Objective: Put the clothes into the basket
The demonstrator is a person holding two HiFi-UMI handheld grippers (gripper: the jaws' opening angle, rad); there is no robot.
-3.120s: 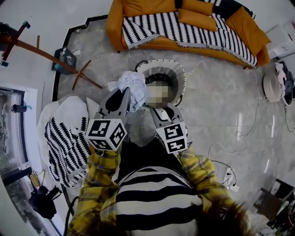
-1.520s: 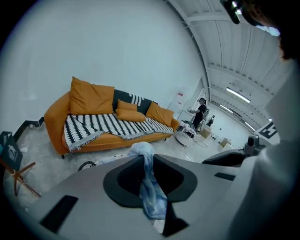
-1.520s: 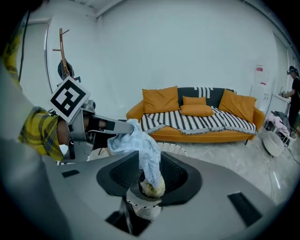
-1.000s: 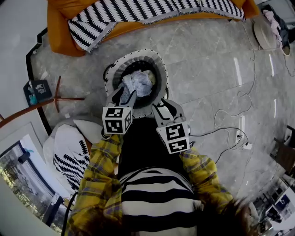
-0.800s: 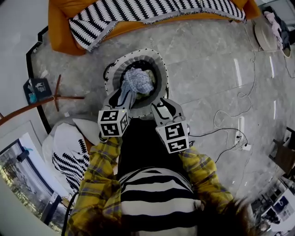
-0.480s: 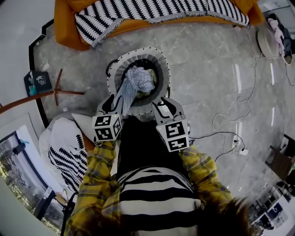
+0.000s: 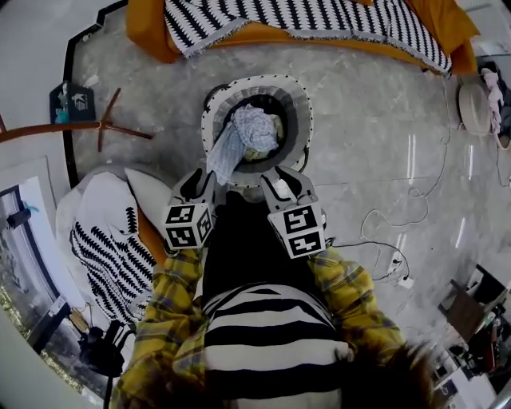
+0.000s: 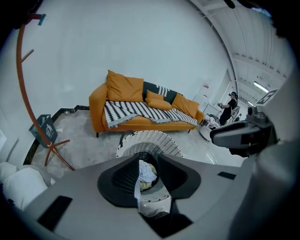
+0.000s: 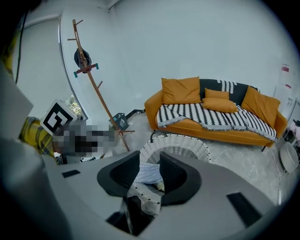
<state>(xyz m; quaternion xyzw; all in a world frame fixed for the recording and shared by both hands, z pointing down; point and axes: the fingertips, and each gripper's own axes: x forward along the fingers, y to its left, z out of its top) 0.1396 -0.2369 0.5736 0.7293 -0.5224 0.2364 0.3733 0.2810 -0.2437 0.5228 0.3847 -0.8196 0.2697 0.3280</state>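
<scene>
The white wicker basket (image 7: 299, 120) stands on the floor just ahead of me. A pale blue-and-white checked garment (image 7: 257, 128) lies in it. One strip of the garment (image 7: 224, 156) is stretched over the near rim to my left gripper (image 7: 209, 174). That gripper's jaws are closing, and the strip (image 8: 139, 186) runs between them. In the left gripper view, the left gripper (image 8: 147, 161) points down into the basket (image 8: 149, 143). My right gripper (image 7: 278, 174) hovers at the near rim with its jaws partly apart. In the right gripper view, the right gripper (image 9: 150, 159) frames the garment (image 9: 151, 172) and basket (image 9: 180, 145), and nothing is pinched.
An orange sofa (image 7: 152, 28) with a black-and-white striped throw (image 7: 319, 20) stands behind the basket. A wooden coat stand (image 7: 88, 128) and a small dark box (image 7: 70, 100) are at the left. White and striped cushions (image 7: 104, 232) lie near my left side. Cables (image 7: 399, 232) trail at the right.
The left gripper stood open over the basket, then closed on the garment and drew back toward me, pulling a strip out over the near rim. The right gripper shifted only slightly.
</scene>
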